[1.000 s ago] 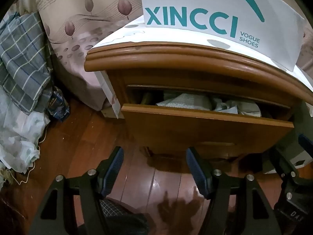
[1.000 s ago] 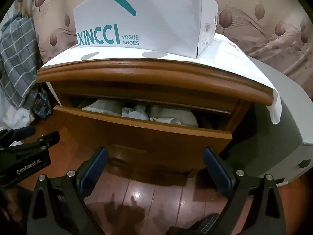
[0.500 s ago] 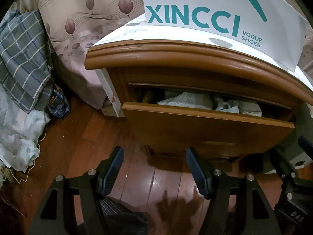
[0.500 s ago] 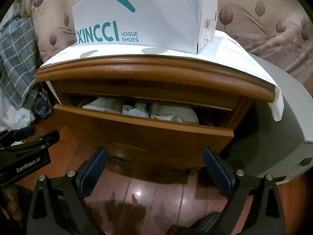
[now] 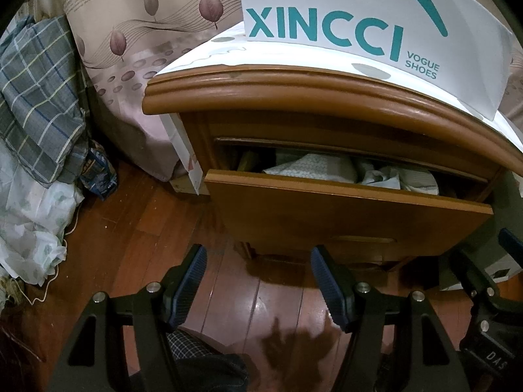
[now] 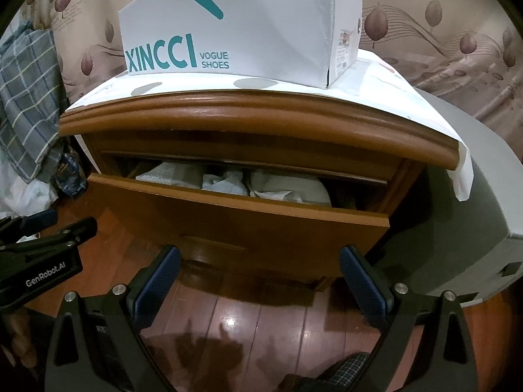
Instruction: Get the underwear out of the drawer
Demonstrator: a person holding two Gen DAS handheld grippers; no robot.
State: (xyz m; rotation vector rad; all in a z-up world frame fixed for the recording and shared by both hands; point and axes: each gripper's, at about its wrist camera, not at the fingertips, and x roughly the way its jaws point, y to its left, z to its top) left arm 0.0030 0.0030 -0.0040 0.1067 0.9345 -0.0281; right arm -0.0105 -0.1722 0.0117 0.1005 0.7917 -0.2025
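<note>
Both claws stand wide apart and hold nothing. From its own camera the left claw (image 5: 258, 281) hangs over the glossy wooden floor (image 5: 137, 248), its blue ribbed pads (image 5: 328, 290) touching no object, and the right claw (image 6: 260, 284) does the same over the floor in front of the nightstand; at the left edge of the right wrist view the left claw's body shows, low and beside it. Just ahead of and above both claws is the drawer (image 5: 346, 215) of the wooden nightstand (image 5: 327, 98), pulled partly out, its flat front panel facing the cameras and its recessed handle (image 6: 214, 243) low on the panel, nearer the claws than the opening is. Inside the drawer, above the top edge of the panel, lies the underwear (image 5: 313, 168): pale folded and crumpled cloth pieces packed side by side, one with a fine dotted pattern at the left, a rumpled white one in the middle (image 6: 225, 183), a rounder pale bundle at the right. Neither claw touches the drawer or the cloth. On top of the nightstand a white spotted sheet carries a white shoe box (image 6: 242, 29) printed XINCCI VOGUE SHOES. Left of the nightstand, plaid cloth (image 5: 36, 98) and a pale crumpled sheet are heaped by the floor; to the right stands a grey box (image 6: 474, 215).
</note>
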